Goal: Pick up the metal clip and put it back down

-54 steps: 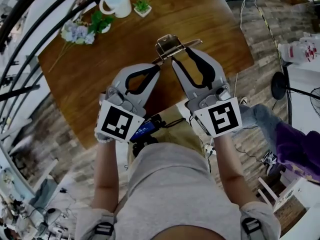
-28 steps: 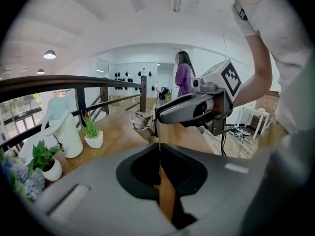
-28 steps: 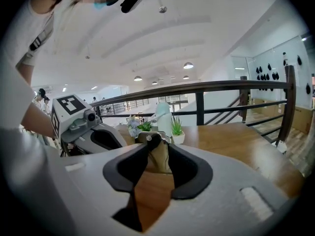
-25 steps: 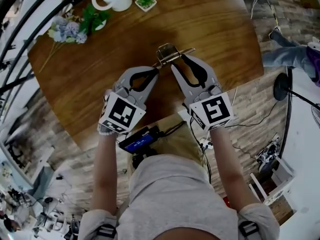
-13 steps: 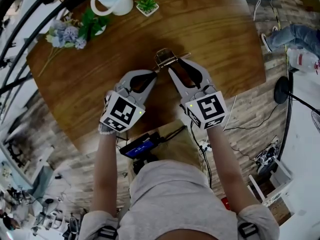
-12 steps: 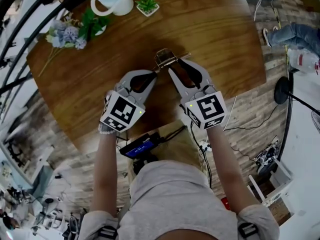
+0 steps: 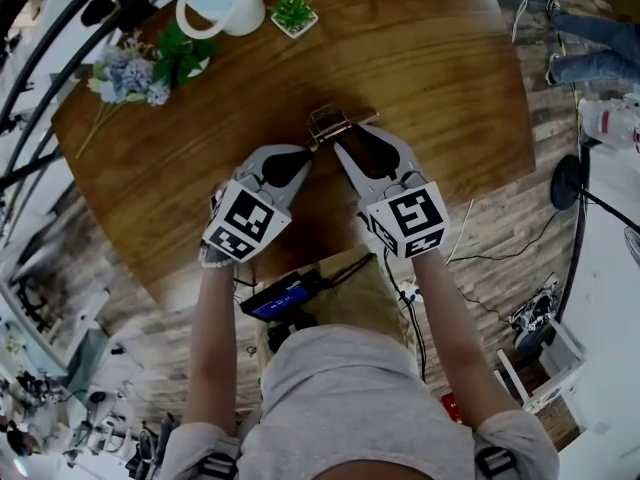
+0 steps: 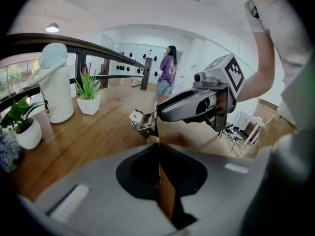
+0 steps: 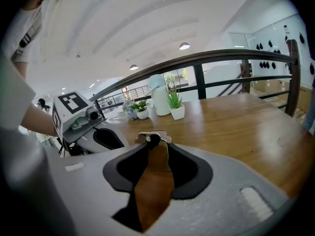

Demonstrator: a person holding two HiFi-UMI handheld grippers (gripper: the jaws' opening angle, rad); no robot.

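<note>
Both grippers have sunk lower: the left gripper (image 7: 310, 147), jaws narrow, pinches a thin lever of the metal clip (image 7: 328, 121), and the right gripper (image 7: 341, 135) grips its body wider. I'd ease it down level onto the middle of the table (image 7: 440, 68) below, then release

No words, numbers or brand names can be read anywhere. The left gripper (image 7: 311, 148) cube (image 7: 243, 220) and the right gripper (image 7: 343, 138) cube (image 7: 405, 218) carry black-and-white square markers, patterns rather than letters; the blue screen (image 7: 282, 296) shows too small to read
</note>
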